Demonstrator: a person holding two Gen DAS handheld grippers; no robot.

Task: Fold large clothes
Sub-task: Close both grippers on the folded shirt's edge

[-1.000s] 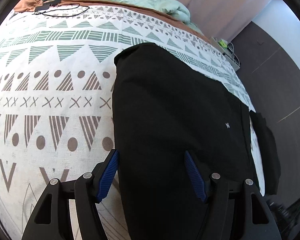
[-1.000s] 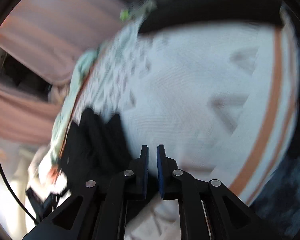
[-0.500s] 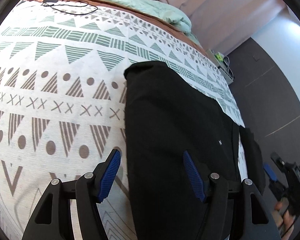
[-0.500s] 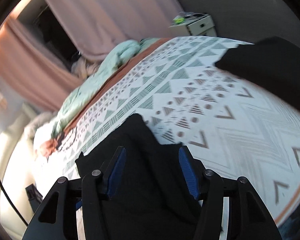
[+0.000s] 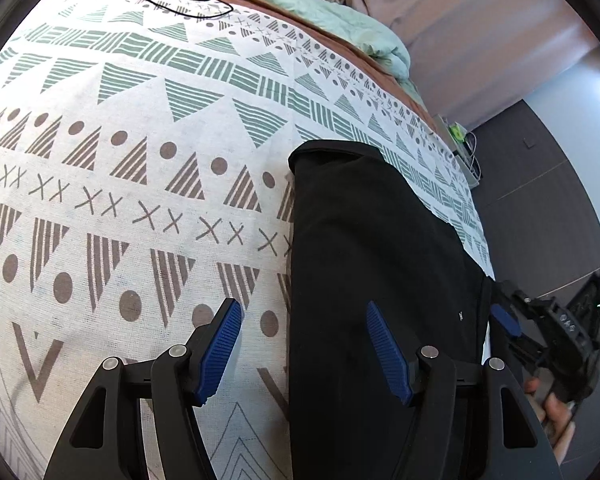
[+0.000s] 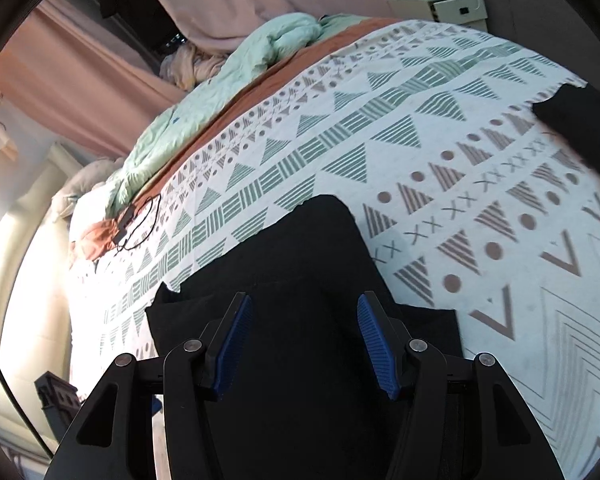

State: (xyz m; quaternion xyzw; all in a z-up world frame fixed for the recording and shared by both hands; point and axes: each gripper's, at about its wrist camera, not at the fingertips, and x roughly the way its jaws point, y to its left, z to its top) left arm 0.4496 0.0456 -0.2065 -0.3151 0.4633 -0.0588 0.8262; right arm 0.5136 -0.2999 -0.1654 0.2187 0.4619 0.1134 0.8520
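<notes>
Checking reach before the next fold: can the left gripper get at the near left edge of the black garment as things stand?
Probably yes. The left gripper is open and straddles the black garment edge on the patterned bedspread; nothing lies between.

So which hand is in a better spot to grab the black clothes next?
Probably the left. The left gripper has open fingers straddling the long side edge of the black garment. The right gripper, also open, hovers over the cloth's middle with no edge between its fingers.
</notes>
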